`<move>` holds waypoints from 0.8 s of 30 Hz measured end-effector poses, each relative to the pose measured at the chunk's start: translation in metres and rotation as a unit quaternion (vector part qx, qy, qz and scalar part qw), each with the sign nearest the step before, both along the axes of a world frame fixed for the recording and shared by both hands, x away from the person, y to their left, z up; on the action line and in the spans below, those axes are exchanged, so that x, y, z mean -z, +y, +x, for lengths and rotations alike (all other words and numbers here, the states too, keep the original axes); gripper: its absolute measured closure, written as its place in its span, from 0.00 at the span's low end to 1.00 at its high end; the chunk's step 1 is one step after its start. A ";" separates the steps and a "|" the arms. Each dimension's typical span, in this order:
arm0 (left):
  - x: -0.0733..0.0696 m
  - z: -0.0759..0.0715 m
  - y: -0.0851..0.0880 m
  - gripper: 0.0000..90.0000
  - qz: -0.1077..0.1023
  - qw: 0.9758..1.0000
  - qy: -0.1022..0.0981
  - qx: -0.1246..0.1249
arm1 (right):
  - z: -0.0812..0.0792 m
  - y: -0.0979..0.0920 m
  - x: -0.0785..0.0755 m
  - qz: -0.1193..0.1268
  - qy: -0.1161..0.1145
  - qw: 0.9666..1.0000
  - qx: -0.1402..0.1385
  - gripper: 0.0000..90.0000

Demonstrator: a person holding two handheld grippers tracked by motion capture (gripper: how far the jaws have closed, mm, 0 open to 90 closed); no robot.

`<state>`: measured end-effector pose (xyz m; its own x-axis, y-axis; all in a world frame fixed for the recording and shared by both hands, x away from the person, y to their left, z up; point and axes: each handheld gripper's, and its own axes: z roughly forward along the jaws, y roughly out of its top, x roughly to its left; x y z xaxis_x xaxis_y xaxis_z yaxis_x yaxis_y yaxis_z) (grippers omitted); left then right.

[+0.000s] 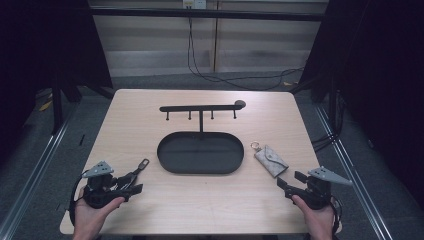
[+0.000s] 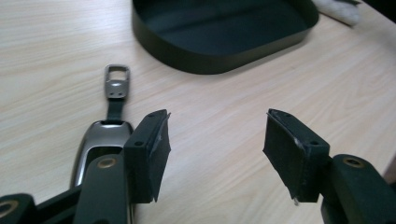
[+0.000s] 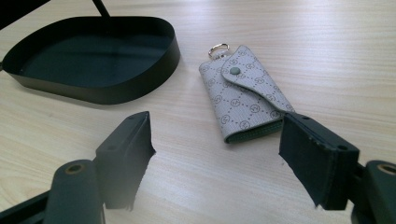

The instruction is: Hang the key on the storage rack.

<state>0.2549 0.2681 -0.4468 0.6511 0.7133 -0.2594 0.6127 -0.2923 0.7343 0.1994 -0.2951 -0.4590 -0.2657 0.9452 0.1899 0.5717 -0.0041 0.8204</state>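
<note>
Item: grey monogrammed key pouch (image 3: 245,95) lay flat on worktop (image 1: 150,115), right of black oval tray (image 1: 165,160). Right gripper (image 3: 224,158) near pouch, jaws part open, empty. Left gripper (image 2: 215,154) part open, empty, beside silver-black key fob (image 2: 100,144). Advice: straddle pouch edges squarely before closing.

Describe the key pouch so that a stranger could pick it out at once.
Start from the black oval tray in the middle of the table, under the hook rack. Just to the tray's right lies the key pouch, ahead of the right claw. It is the pale, patterned, snap-flap piece with a metal ring; the key fob by the left claw is dark.
</note>
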 end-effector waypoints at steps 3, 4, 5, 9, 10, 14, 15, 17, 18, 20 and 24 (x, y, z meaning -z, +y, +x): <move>-0.004 0.003 -0.003 0.46 0.007 1.000 0.002 0.001 | 0.001 0.000 0.001 0.001 0.003 1.000 -0.002 0.27; -0.004 0.004 -0.004 0.46 0.002 1.000 0.005 0.001 | 0.001 0.000 0.001 0.002 0.003 1.000 -0.002 0.27; -0.004 0.006 -0.005 0.47 0.007 1.000 0.012 0.005 | 0.002 0.000 0.001 0.001 0.003 1.000 -0.003 0.27; -0.004 0.012 -0.011 0.50 0.025 0.999 0.026 0.014 | 0.002 0.001 0.002 -0.001 0.008 1.000 -0.006 0.26; -0.006 0.013 -0.012 0.51 0.038 0.999 0.022 0.016 | 0.002 0.000 0.002 0.000 0.009 1.000 -0.008 0.26; -0.010 0.018 -0.014 0.57 0.045 0.999 0.023 0.009 | 0.003 0.001 0.002 -0.002 0.010 1.000 -0.008 0.26; -0.013 0.023 -0.014 0.62 0.049 0.998 0.027 0.010 | 0.003 0.001 0.002 -0.002 0.011 1.000 -0.009 0.26; -0.014 0.026 -0.013 0.62 0.053 0.998 0.031 0.009 | 0.003 0.001 0.003 -0.003 0.011 1.000 -0.009 0.26; -0.015 0.028 -0.013 0.62 0.052 0.998 0.029 0.005 | 0.003 0.001 0.003 -0.003 0.011 1.000 -0.009 0.26; -0.019 0.032 -0.012 0.62 0.055 0.998 0.026 0.005 | 0.003 0.001 0.003 -0.002 0.012 1.000 -0.005 0.26; -0.024 0.038 -0.013 0.58 0.063 0.997 0.034 0.006 | 0.003 0.001 0.003 -0.001 0.014 1.000 -0.007 0.26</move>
